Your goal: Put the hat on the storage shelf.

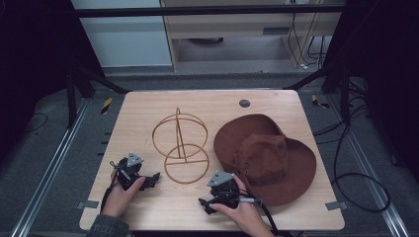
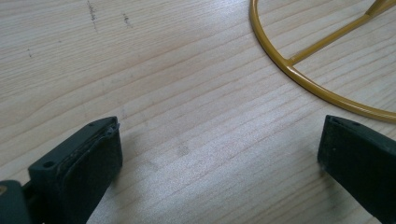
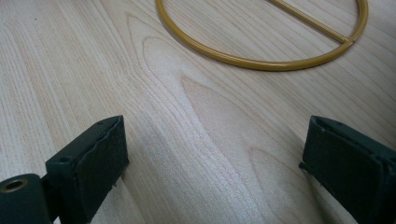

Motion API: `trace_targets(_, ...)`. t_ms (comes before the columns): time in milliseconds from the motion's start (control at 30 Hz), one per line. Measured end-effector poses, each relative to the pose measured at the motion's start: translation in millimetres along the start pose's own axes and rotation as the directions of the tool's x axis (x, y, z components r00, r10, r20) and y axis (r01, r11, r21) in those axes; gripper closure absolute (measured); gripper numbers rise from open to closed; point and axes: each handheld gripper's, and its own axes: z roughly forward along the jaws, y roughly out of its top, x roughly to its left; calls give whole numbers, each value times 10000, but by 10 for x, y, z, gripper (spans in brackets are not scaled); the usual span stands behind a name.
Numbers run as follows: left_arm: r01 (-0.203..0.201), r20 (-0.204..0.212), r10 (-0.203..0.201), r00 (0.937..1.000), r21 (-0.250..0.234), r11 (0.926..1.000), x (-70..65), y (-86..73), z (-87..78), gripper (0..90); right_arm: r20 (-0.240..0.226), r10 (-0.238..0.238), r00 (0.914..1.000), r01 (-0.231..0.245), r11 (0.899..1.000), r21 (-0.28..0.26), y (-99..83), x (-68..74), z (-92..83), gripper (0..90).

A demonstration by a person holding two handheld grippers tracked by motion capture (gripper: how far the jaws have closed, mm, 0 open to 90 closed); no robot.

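Holding both grippers low over the near edge of the table, I have nothing between either pair of jaws; both stand wide apart over bare wood. My left gripper points toward the middle of the table, and in the left gripper view its pads frame empty tabletop, with the base ring of the gold wire stand curving just ahead of the far jaw. My right gripper points the opposite way, toward my left, and in the right gripper view that same base ring lies ahead of the jaws and clear of them, its cross bar running off up and to the side.

Beyond the ring, the wire stand rises upright, a thin post and a larger hoop, near the table's centre. Further off, behind my right gripper's back rather than in front of its jaws, lies the brown hat, brim flat, just beside the stand but not touching it as far as I can tell. I judge the stand is nearer to my left jaws, the hat nearer to my right hand, which would have to turn round to face it.
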Motion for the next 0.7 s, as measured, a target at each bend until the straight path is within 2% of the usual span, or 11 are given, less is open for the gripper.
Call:
trace_targets(400,3,9,-3,10000,0,10000,0,0,0,0,-6,-1,10000,1,10000,-6,-7,7,-7,70)
trace_targets(500,8,0,-8,10000,-3,10000,0,-1,-1,0,50,-40,10000,39,9999,168,1,32,-38,109)
trace_targets(567,2,7,-2,10000,-3,10000,-1,-1,-1,0,134,-179,9998,176,9995,263,21,51,-75,121)
trace_targets(600,3,8,-3,10000,-1,10000,-1,-2,-2,0,181,-367,9992,366,9993,62,71,89,-187,122)
trace_targets(633,3,8,-3,10000,-1,10000,-1,-2,-2,0,181,-367,9992,366,9993,62,71,89,-187,122)
trace_targets(667,3,7,-3,10000,1,10000,-1,-1,-2,0,-69,-304,9995,303,9994,-173,136,102,-312,121)
trace_targets(700,5,8,-5,10000,-4,10000,-1,-1,-1,0,-105,-348,9993,345,9991,-257,169,101,-368,121)
